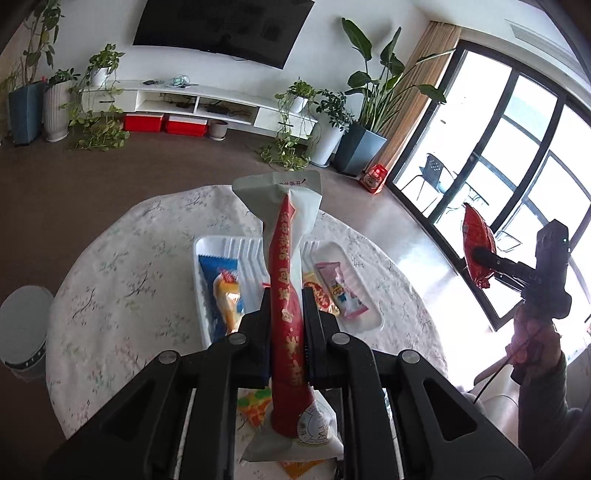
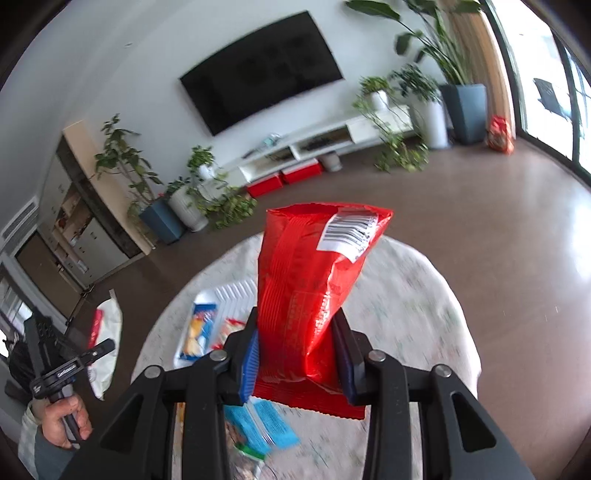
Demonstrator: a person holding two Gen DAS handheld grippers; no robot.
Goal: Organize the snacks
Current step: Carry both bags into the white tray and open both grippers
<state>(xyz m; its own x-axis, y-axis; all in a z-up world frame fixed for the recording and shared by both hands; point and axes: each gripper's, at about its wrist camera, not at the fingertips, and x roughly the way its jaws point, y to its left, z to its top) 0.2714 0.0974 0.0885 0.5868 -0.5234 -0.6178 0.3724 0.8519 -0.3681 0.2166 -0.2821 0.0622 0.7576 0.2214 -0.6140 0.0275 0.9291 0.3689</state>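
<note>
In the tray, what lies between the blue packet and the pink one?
Left wrist view: between the blue packet and the pink packet lies a yellow-red packet, partly hidden by the red-white pack in the left claw.

A wall-mounted television point(image 1: 221, 27) is hanging above a white media console point(image 1: 195, 103), potted plants point(image 1: 373, 92) flanking it beside glass doors point(image 1: 509, 155).

Matte black left tongs point(image 1: 286, 314) and right tongs point(image 2: 295, 350), silver round screws at linkage pivots, blue ribbed pads inside the fingers point(image 2: 248, 363). Thin black cable point(image 1: 495, 376) trailing below the handle. Greyish sleeve point(image 2: 40, 454).
</note>
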